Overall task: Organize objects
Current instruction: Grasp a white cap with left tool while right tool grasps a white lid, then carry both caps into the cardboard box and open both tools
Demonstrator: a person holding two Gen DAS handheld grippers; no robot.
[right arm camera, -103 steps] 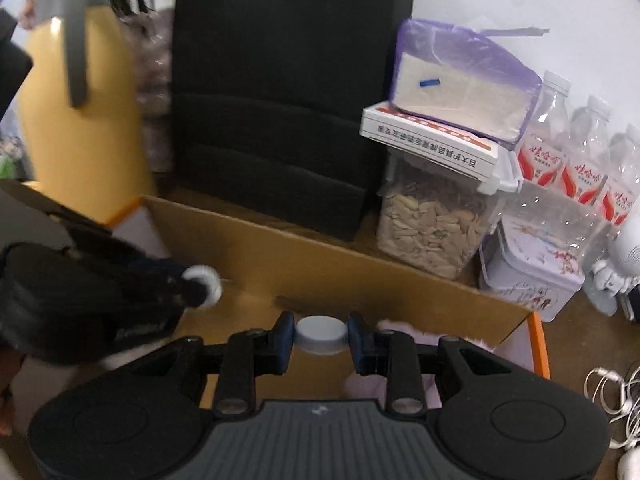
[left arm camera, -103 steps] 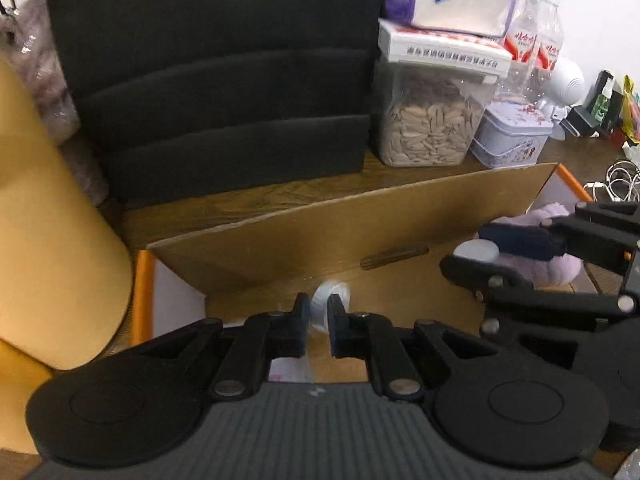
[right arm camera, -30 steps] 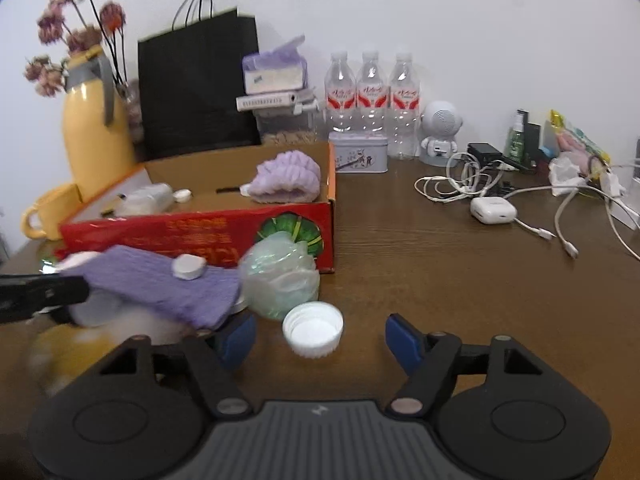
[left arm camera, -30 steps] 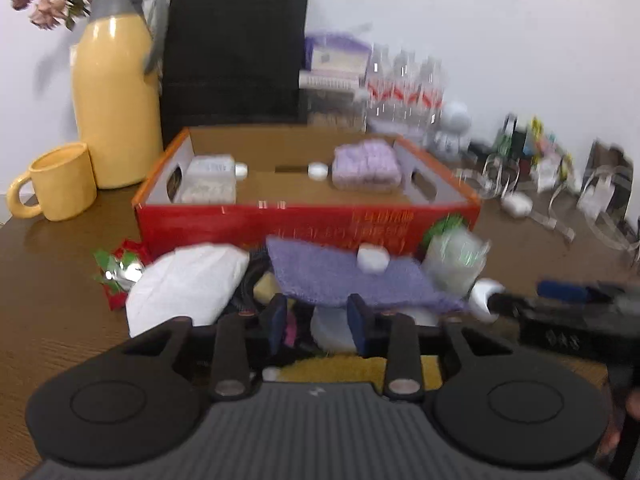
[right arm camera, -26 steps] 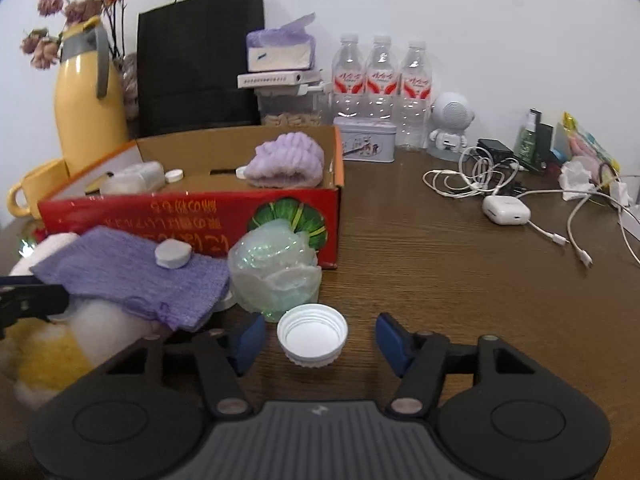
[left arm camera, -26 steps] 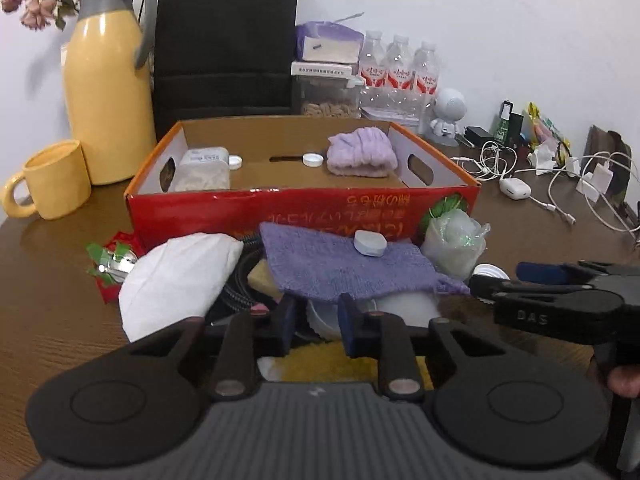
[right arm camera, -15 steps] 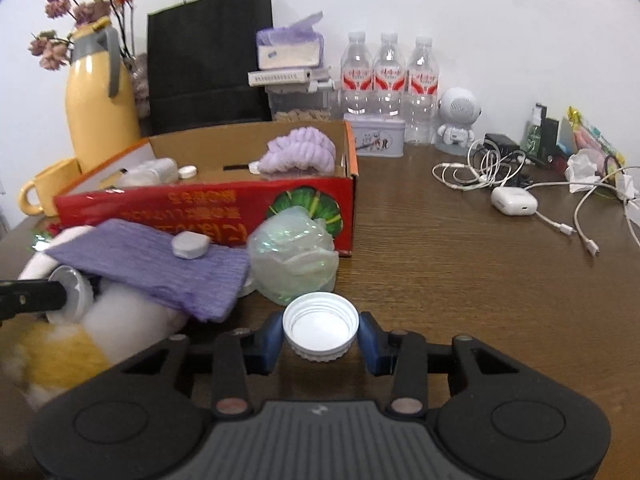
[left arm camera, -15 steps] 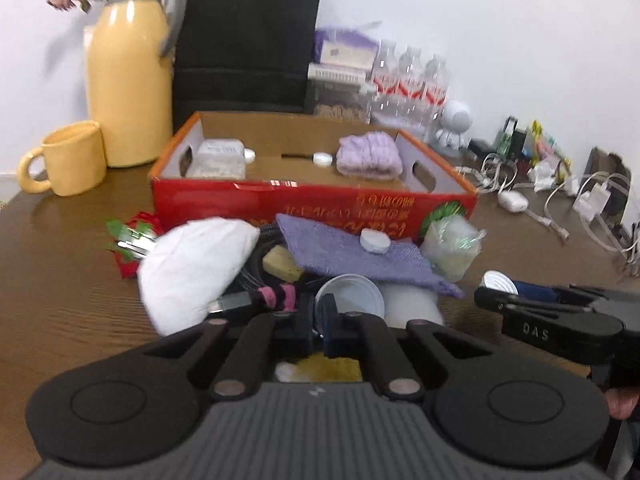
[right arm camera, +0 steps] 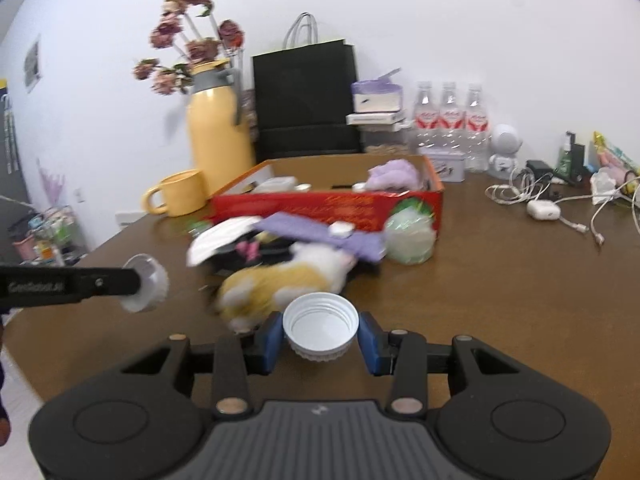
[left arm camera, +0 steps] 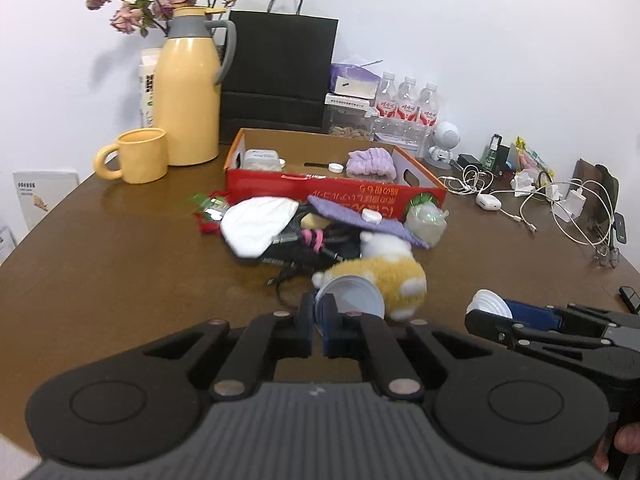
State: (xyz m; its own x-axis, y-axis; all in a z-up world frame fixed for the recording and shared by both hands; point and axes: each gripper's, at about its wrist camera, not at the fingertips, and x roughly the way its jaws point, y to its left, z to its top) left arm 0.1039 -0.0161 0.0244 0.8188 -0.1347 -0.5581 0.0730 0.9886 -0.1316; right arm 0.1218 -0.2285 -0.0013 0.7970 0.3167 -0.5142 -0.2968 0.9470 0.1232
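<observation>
My left gripper is shut on the rim of a white lid, held above the table; it also shows in the right wrist view. My right gripper is shut on a white bottle cap, open side up; it also shows in the left wrist view. Ahead lies a pile: a yellow and white plush toy, a purple cloth, a white mask and black cables. Behind it stands the red cardboard box holding a purple towel and small caps.
A yellow jug with dried flowers, a yellow mug and a black bag stand at the back left. Water bottles, a white speaker and tangled chargers lie to the right. A green plastic ball sits by the box.
Both grippers have closed on their white caps, lifted them and pulled back from the pile. The plush toy is uncovered in front of the pile.
</observation>
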